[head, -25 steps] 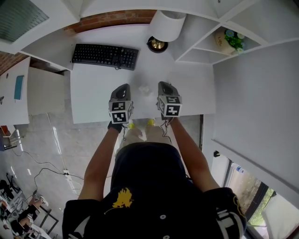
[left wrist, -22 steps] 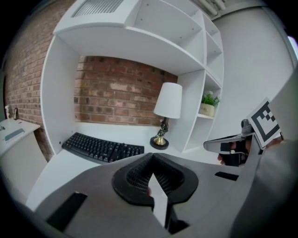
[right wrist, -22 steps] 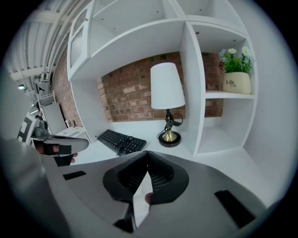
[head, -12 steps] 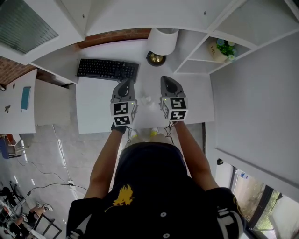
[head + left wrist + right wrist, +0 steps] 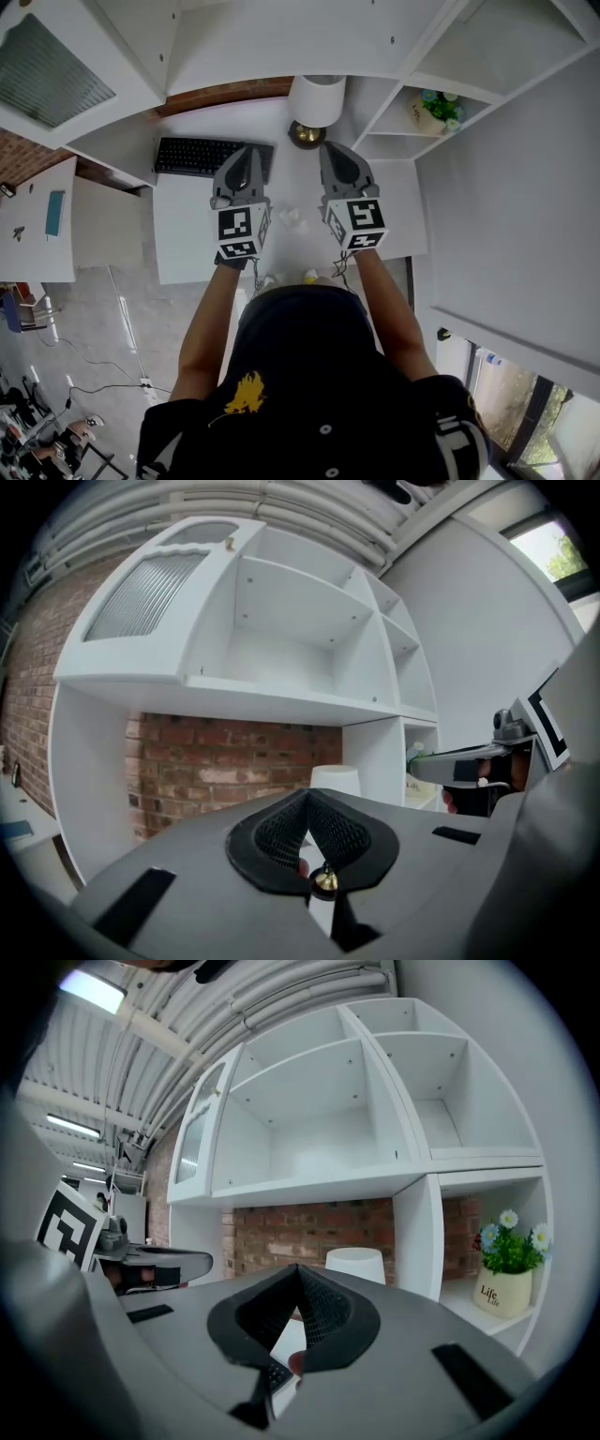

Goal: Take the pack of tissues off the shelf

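One compartment of the white open shelf unit (image 5: 309, 1129), right of the white cylindrical lamp (image 5: 316, 98), holds one cream flowerpot (image 5: 497, 1290). One black keyboard (image 5: 192, 157) lies left of the lamp. Before the lamp, one small white wad (image 5: 291, 217), perhaps the tissues, lies on the white desk (image 5: 187, 234) between the left gripper (image 5: 246, 152) and right gripper (image 5: 330, 148), both closed, empty.

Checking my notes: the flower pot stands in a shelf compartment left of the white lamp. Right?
No: the flower pot stands in a shelf compartment right of the white lamp, as the right gripper view shows.
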Available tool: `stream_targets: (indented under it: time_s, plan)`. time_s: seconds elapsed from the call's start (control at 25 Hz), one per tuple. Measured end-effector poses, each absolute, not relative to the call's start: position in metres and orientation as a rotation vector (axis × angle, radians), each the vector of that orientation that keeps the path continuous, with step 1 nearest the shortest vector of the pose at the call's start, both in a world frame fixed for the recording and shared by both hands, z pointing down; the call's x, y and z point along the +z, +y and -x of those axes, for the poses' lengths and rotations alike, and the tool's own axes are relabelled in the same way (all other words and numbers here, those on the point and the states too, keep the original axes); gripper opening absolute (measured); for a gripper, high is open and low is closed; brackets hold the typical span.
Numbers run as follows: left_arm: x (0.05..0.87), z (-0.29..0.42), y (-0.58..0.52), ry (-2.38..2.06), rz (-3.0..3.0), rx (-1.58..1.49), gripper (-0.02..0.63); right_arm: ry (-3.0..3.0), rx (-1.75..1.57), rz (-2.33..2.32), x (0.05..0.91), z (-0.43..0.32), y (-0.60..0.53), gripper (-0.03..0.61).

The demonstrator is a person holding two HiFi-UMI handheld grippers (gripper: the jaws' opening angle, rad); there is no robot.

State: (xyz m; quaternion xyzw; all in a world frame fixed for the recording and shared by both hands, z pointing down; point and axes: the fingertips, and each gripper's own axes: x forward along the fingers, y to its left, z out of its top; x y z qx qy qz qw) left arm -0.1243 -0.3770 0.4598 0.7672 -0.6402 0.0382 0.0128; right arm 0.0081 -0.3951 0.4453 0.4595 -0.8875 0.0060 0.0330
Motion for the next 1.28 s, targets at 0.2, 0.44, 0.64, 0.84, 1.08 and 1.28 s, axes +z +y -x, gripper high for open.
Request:
stream_targets:
  time_s: [0.2,0.44,0.64,0.84,1.08,1.28]
  plan:
    - [0.446,0.118,-0.377,-2.006,-2.417,0.096,0.017,-2.751,-0.03,-1.406,0.431,-0.008,-0.394,0.003]
    - [0.445,0.114,-0.378,-1.998,-2.426,0.091,0.017,-2.754,-0.034,-1.412,0.429,-0.011,-0.396,0.003]
    - [0.441,0.112,-0.375,-1.991,-2.434,0.077,0.017,-2.752,-0.035,-1.408,0.429,-0.011,-0.394,0.003]
    - [0.438,0.111,-0.373,-1.988,-2.44,0.064,0.017,-2.751,-0.04,-1.405,0.428,-0.011,-0.392,0.003]
    - [0.438,0.111,-0.369,-1.985,-2.437,0.055,0.017,-2.736,-0.045,-1.401,0.431,-0.013,-0.389,0.003]
    - [0.439,0.111,-0.362,-1.977,-2.44,0.058,0.017,-2.724,-0.032,-1.405,0.435,-0.016,-0.385,0.003]
